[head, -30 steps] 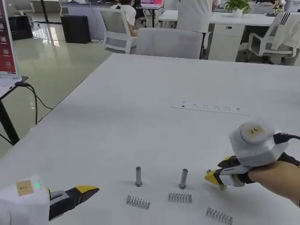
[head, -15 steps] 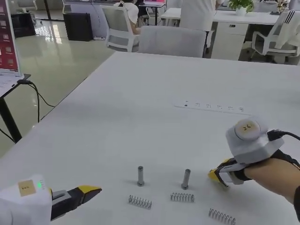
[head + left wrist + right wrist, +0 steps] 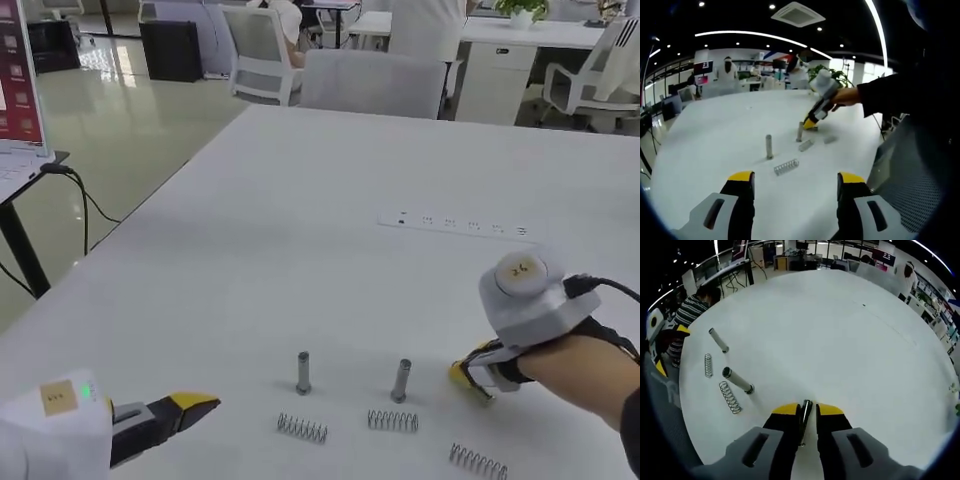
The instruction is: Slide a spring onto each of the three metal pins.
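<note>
Two pins (image 3: 303, 372) apart, springs (image 3: 301, 429) near table (image 3: 300, 200) edge

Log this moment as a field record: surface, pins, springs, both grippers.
surface: white table
bare pins: left pin and middle pin, upright, no springs on
held pin: third pin, in the right gripper
springs: left spring, middle spring, right spring, all lying flat on the table
left gripper: open, holding nothing
right gripper: shut on third pin

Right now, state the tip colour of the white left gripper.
Yellow; left gripper, best in left gripper view.
</note>
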A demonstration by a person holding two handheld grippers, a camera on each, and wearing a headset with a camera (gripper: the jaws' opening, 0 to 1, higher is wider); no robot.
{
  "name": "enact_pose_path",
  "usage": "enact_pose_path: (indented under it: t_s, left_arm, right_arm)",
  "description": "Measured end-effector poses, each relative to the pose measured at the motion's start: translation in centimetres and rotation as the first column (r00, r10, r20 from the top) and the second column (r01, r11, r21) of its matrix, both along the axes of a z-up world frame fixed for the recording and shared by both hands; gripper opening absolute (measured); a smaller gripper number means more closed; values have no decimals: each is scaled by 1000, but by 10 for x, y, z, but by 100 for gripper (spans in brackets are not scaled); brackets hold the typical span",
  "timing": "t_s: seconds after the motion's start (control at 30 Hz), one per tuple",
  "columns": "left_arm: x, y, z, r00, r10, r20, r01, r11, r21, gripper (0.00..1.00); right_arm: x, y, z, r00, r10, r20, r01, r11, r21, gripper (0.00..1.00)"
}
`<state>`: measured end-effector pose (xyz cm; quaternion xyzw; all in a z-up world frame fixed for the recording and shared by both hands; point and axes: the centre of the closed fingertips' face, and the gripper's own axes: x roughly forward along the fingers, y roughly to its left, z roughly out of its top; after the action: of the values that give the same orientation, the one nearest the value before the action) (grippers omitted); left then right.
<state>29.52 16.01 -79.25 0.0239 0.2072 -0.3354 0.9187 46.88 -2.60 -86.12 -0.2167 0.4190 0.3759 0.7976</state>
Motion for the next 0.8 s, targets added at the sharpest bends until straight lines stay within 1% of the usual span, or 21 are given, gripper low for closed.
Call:
enact_pose_path:
  t_s: [0.2,0.33,0.53,0.67,0.8]
  left_arm:
    - [0,0,-1,1000,-1,-2,1,1000,3,62]
    - [0,1,-1,1000,2,-1,-2,1000,1,62]
    - [0,1,0,1000,3,0,-3,1000,2,62]
    - [0,1,0,1000,1,0,-1,1000,3,62]
    - [0,0,0,1000,-3,0,3,1000,4,62]
  right_arm:
    - [1,2,-1,1000,4,-7,-4,1000,-4,9]
    - [1,2,-1,1000,-16,-15,16,1000,0,7]
    - [0,1,-1,1000,-21,-19,21,1000,11,5]
    - [-5,2,-1,999,-28,-42,29,999,23,5]
    - [-10,0,5,999,-26,-34,28,999,38,5]
